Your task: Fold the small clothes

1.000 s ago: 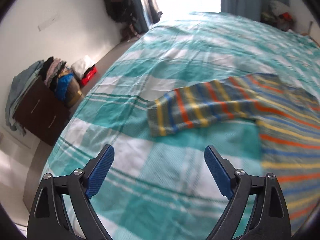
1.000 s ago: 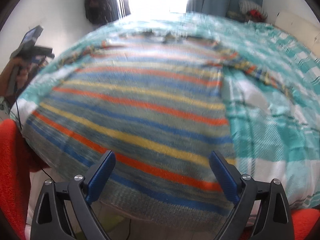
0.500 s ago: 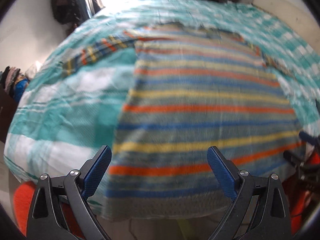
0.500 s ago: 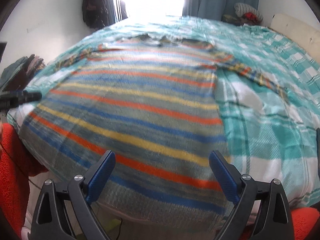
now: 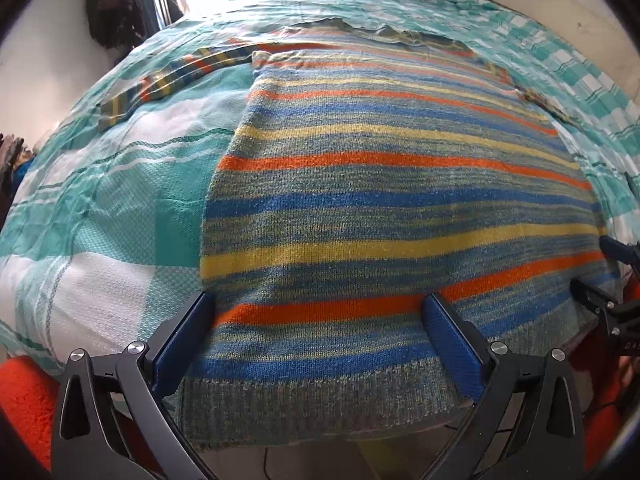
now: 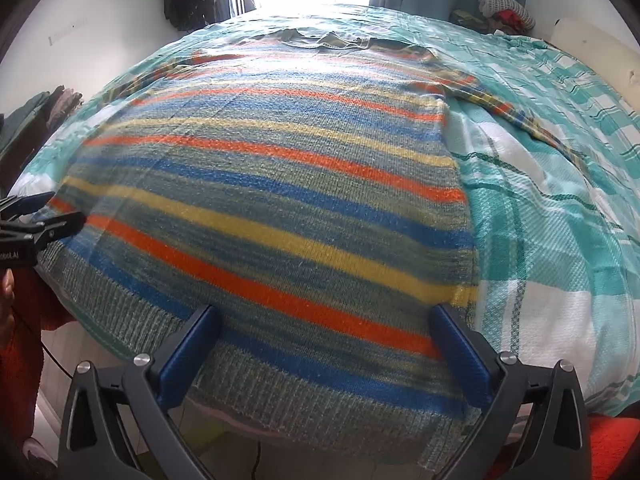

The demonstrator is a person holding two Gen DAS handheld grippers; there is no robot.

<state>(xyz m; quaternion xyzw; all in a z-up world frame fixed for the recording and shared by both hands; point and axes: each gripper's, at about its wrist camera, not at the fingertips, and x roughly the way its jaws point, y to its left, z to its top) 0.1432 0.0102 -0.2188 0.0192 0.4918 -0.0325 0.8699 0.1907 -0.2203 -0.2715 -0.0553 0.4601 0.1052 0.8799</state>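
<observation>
Swung across from the bare bedspread and the sleeve seen a second ago, the left gripper (image 5: 316, 332) is now being held over the lower left corner of the striped knitted sweater (image 5: 384, 208), and the hem is being shown larger in both views than before. Its blue-padded jaws are being opened to their full spread, one pad lying at the sweater's left edge and the other over the orange stripe near the hem; the fabric is lying beneath and between them, and no pinch is being made.

In the right wrist view, the right gripper (image 6: 324, 336) is being held over the lower right part of the same sweater (image 6: 272, 200), and its jaws are likewise being opened wide with the knit passing under them, ungripped.

The grey-green sweater with orange, yellow and blue bands is being kept flat on the teal-and-white checked bedspread (image 5: 100, 216), its ribbed hem hanging over the near edge of the bed at the bottom of each frame and its collar lying toward the bright window at the top. One sleeve (image 5: 172, 80) is being stretched toward the upper left in the left view, and the other sleeve (image 6: 516, 116) toward the right in the right view.
</observation>
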